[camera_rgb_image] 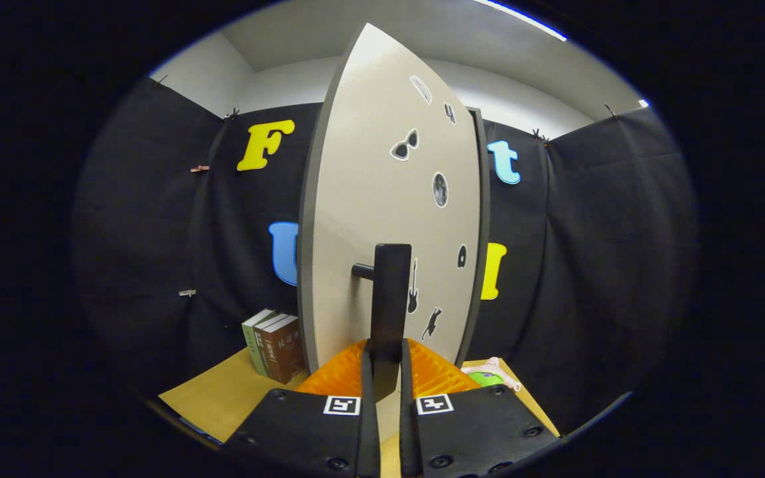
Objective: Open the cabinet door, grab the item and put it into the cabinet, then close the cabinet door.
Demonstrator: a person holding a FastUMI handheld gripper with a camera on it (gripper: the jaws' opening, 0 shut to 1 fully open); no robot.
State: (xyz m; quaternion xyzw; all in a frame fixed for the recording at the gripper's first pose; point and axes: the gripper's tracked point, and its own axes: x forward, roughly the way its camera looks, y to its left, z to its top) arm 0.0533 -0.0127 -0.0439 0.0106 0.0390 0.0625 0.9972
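A pale cabinet door with several small stickers stands edge-on ahead of me, swung part way out. Its dark bar handle runs upright on the door's face. My gripper is shut on the lower end of that handle, one finger on each side. A small toy in green and pink lies on the wooden table to the right of the fingers, beyond the door's hinged edge. The cabinet's inside is hidden by the door.
Two or three upright books stand on the wooden table left of the door. Black cloth walls close the booth behind and at both sides.
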